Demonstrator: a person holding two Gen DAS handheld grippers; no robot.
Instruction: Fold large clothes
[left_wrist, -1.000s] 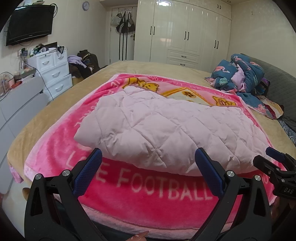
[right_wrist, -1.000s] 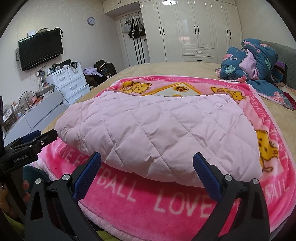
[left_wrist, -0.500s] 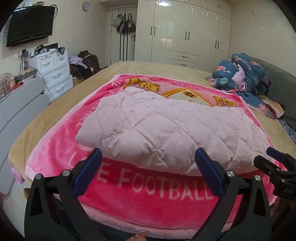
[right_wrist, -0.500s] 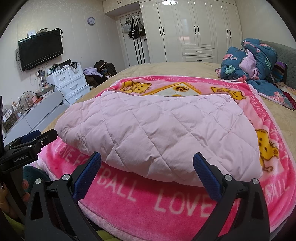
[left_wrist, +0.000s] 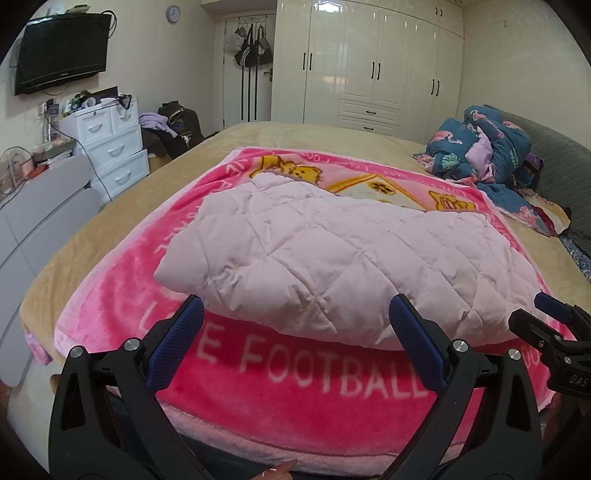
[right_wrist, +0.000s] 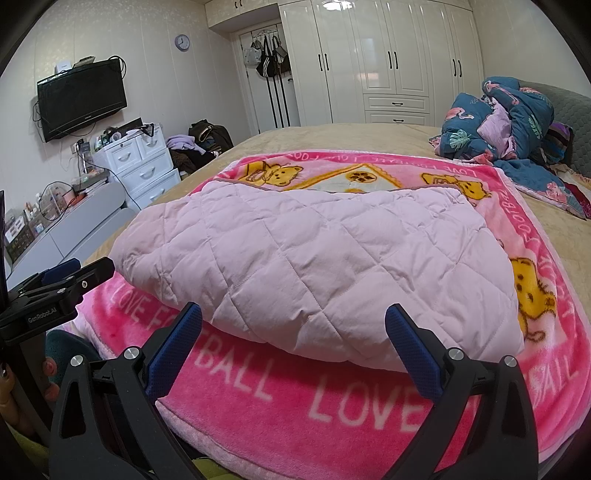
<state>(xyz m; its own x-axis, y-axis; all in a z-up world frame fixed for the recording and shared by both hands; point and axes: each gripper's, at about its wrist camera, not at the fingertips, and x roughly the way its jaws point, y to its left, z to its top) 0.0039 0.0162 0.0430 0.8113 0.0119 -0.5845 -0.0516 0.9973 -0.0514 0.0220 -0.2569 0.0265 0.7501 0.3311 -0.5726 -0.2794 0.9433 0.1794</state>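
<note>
Garment x1 (left_wrist: 332, 258), blanket x1 (left_wrist: 295, 373)

The bed (left_wrist: 122, 206) is viewed low from its foot by both wrist cameras, facing the wardrobe (right_wrist: 388, 62); the quilt (left_wrist: 332, 258) is shared close up.

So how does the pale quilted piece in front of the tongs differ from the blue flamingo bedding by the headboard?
The pale pink quilted garment lies folded in a flat, puffy rectangle; the blue flamingo bedding sits in a crumpled heap. The garment is plain, one colour; the bedding is patterned. The garment rests on the pink blanket, close to both open tongs; the bedding sits on the far right of the bed, beyond the blanket. Both are quilted and soft-looking.
</note>
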